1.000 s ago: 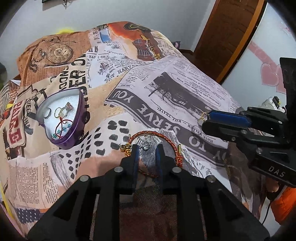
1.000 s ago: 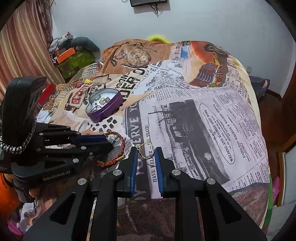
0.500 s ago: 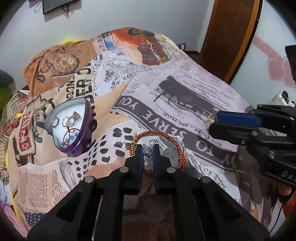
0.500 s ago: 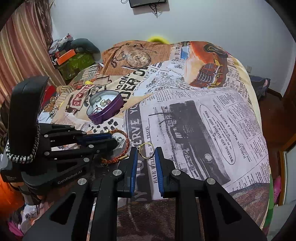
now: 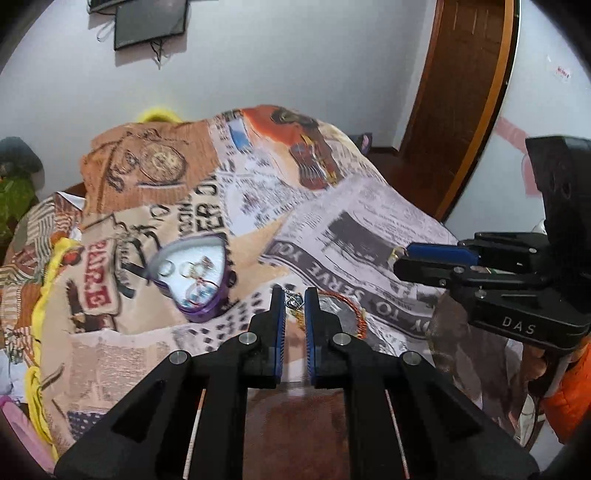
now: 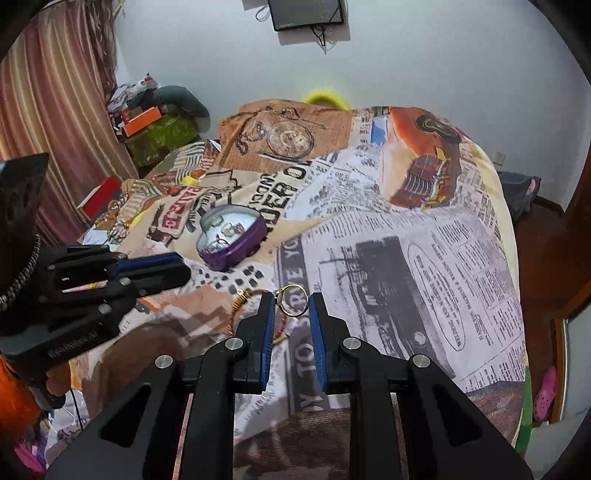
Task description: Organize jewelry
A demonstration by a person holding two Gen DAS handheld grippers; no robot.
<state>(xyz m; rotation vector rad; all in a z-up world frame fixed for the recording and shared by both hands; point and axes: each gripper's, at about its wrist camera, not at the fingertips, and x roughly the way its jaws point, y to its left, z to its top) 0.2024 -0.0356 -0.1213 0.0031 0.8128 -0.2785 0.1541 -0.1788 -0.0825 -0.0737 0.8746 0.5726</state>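
My left gripper is shut on a small silver charm and holds it above the bed. Below it lies an orange braided bracelet, also in the right wrist view. A purple heart-shaped tin with several rings inside sits to the left; it also shows in the right wrist view. My right gripper is shut on a thin gold ring. The right gripper shows at the right of the left wrist view.
The bed carries a newspaper-print blanket. A wooden door stands at the right. Boxes and clutter pile by the striped curtain at the left. A screen hangs on the far wall.
My left gripper closed on the silver charm and lifted it off the bed, away from the bracelet. My right gripper rose with the gold ring.
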